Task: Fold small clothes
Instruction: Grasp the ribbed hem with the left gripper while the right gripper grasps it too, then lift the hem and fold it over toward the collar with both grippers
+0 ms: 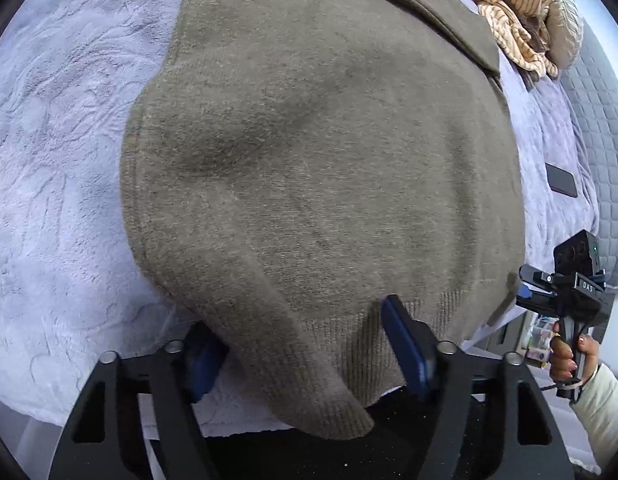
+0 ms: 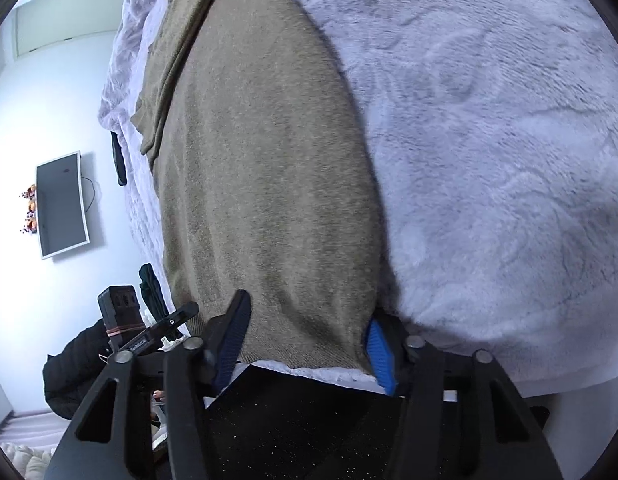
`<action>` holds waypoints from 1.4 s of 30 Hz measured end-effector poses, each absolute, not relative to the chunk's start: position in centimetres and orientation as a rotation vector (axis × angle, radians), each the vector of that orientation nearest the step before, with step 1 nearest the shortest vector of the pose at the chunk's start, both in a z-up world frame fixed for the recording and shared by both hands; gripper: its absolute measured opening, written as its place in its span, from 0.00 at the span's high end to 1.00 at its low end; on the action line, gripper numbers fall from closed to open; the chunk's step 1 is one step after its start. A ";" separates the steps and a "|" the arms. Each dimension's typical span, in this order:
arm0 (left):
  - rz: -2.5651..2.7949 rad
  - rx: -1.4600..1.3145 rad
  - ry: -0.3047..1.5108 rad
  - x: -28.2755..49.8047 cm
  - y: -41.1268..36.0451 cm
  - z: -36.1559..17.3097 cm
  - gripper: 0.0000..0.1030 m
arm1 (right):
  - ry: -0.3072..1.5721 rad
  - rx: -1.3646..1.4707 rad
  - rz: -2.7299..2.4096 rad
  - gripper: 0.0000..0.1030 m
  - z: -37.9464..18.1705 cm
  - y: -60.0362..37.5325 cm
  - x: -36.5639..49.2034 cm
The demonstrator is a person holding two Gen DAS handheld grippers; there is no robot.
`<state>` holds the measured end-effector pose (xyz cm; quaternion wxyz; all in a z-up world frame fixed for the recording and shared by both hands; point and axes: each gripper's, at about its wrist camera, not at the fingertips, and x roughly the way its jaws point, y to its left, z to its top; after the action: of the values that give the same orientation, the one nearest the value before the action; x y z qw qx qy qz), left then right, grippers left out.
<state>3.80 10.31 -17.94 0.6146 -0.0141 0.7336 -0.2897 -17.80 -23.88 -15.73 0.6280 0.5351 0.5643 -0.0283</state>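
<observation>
Left gripper sat at the bottom of its view, blue pads either side of the olive sweater's ribbed hem, clamping it. Right gripper likewise straddled the near hem in its own view, pads pressed on the knit from both sides. Sweater lay spread on the pale fleece blanket, filling centre frame. Striped clothes were heaped upper right, and a dark phone lay on the blanket at right.
</observation>
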 end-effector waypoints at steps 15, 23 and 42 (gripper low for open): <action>-0.635 -0.139 1.754 4.4 11.1 -19.1 0.60 | 1.368 1.248 0.040 0.73 -16.8 -23.4 -16.8; -0.661 0.044 1.696 2.9 7.9 -18.5 0.40 | 1.467 1.131 0.104 0.85 -17.1 -21.9 -14.2; -0.634 -0.413 1.518 9.6 8.7 -10.2 0.88 | 1.139 1.270 0.372 0.88 -7.6 -25.6 -7.2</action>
<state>9.57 8.71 -10.20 0.6615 -0.1826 0.6711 -0.2804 -7.17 -25.61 -7.59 0.6425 0.5575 0.4998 0.1632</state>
